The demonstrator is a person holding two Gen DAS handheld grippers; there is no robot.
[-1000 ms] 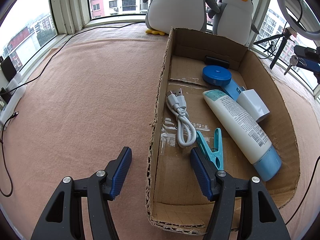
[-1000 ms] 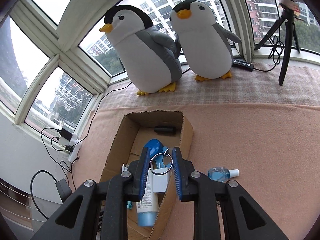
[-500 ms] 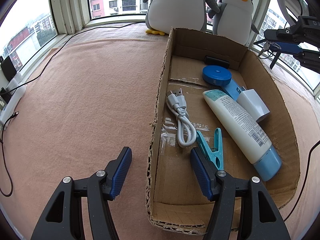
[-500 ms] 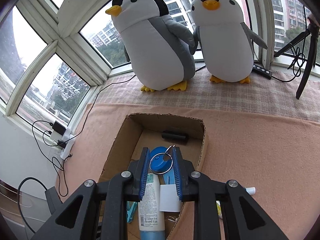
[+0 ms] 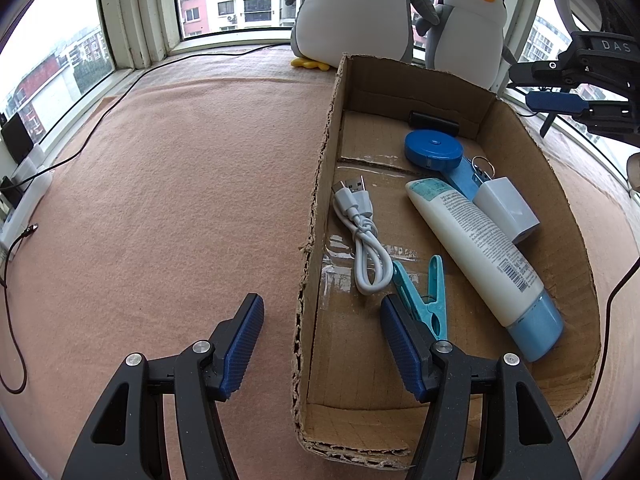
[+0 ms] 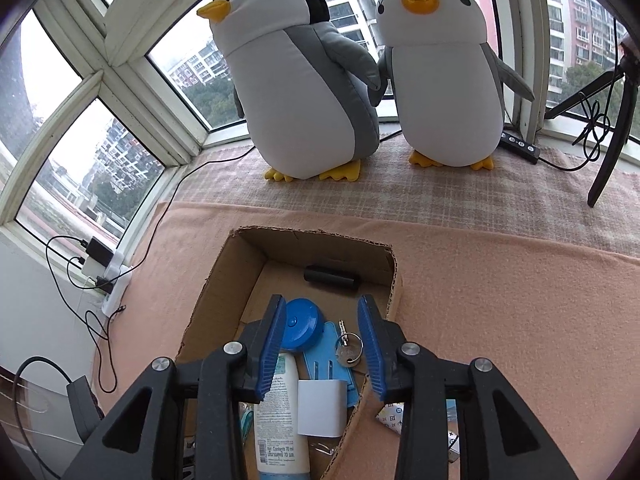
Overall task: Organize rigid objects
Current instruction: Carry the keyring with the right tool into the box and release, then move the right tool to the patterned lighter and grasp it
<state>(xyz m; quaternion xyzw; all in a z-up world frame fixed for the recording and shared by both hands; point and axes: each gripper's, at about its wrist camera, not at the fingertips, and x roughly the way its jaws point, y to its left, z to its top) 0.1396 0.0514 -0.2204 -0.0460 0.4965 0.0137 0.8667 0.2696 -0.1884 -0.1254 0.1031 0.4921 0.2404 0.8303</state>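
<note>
On the pink-covered counter (image 5: 160, 200) at far left, nothing loose shows. Next, the left claw (image 5: 320, 344) hangs wide open and empty, straddling the near wall of the cardboard box (image 5: 316, 208). Inside the box lie a white cable (image 5: 362, 236), teal clothespin (image 5: 424, 300), lotion tube (image 5: 476, 252), blue tape measure (image 5: 432, 148), white charger (image 5: 506, 210) and keys (image 6: 347, 346). Above them the right claw (image 6: 322, 346) is spread apart, gripping nothing. Most sorting looks done; at far right, beyond the box wall, a small patterned item (image 6: 390, 416) appears left outside.
</note>
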